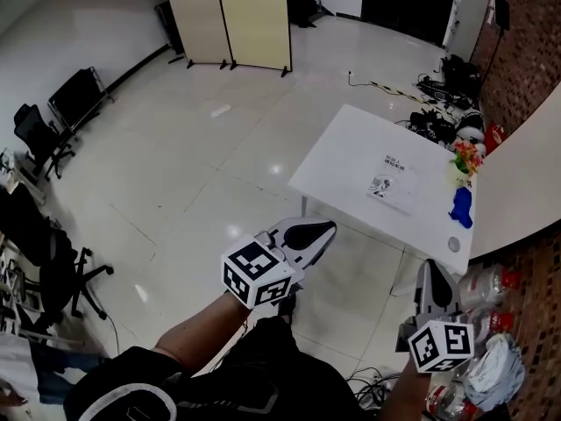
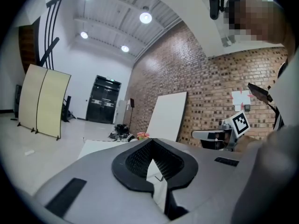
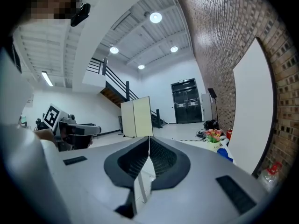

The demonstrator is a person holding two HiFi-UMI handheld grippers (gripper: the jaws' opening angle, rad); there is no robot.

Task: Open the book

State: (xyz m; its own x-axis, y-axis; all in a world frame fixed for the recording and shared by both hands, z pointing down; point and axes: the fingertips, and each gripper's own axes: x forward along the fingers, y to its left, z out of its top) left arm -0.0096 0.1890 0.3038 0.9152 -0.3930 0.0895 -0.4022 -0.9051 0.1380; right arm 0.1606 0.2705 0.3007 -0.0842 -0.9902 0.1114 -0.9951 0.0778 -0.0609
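Observation:
A thin white book [image 1: 391, 181] lies shut on the white table [image 1: 351, 152], well ahead of both grippers. In the head view my left gripper [image 1: 326, 228] is held over the floor short of the table's near corner, its jaws together and empty. My right gripper [image 1: 431, 268] is lower right, near the table's right end, also shut with nothing in it. In the left gripper view the jaws [image 2: 152, 146] meet along a seam, with the table [image 2: 99, 146] beyond them. The right gripper view shows its jaws [image 3: 149, 139] pressed together.
On the table's far right end stand a pot of flowers [image 1: 466, 156], a blue object [image 1: 462, 206] and a small round disc [image 1: 453, 245]. A beige folding screen [image 1: 228, 16], black chairs [image 1: 53, 112], floor cables [image 1: 438, 90] and bottles by the brick wall [image 1: 491, 288] surround the area.

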